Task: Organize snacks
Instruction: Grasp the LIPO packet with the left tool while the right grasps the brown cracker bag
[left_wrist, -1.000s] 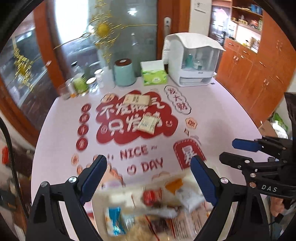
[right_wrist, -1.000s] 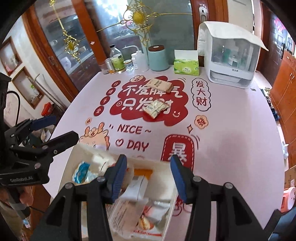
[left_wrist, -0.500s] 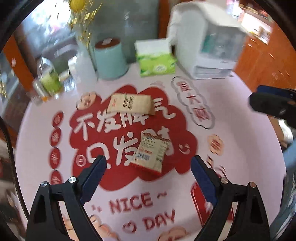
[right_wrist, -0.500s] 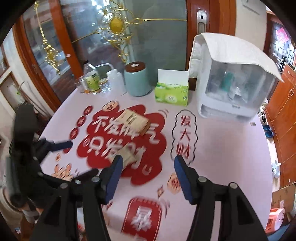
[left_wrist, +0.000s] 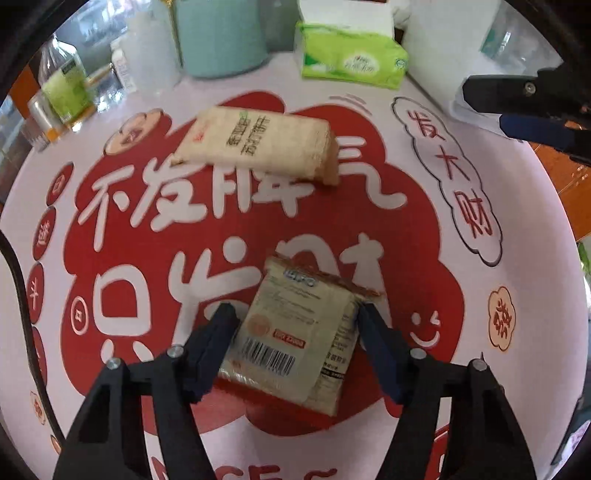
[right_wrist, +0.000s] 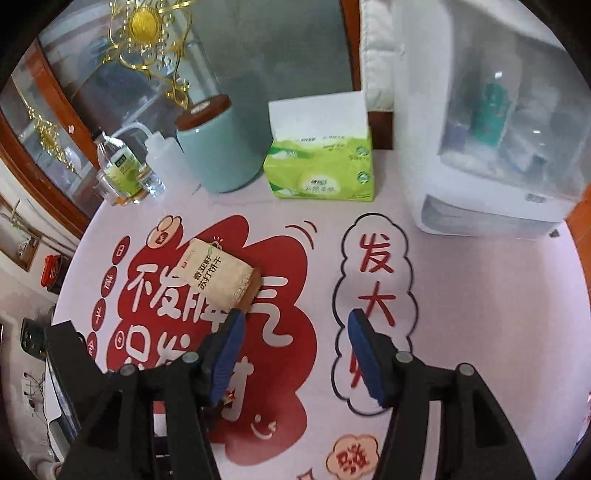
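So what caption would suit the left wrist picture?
Left hand-held gripper closing around a barcoded snack packet on the red-and-pink tablecloth.

Bare tablecloth (right_wrist: 461, 314) right of cracker pack (right_wrist: 218, 275) (far edge crowded)

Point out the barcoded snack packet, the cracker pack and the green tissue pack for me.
barcoded snack packet (left_wrist: 295, 325): left wrist view, middle of its face.
cracker pack (right_wrist: 218, 273): right wrist view, on its printed top.
green tissue pack (right_wrist: 321, 173): right wrist view, on its front face.
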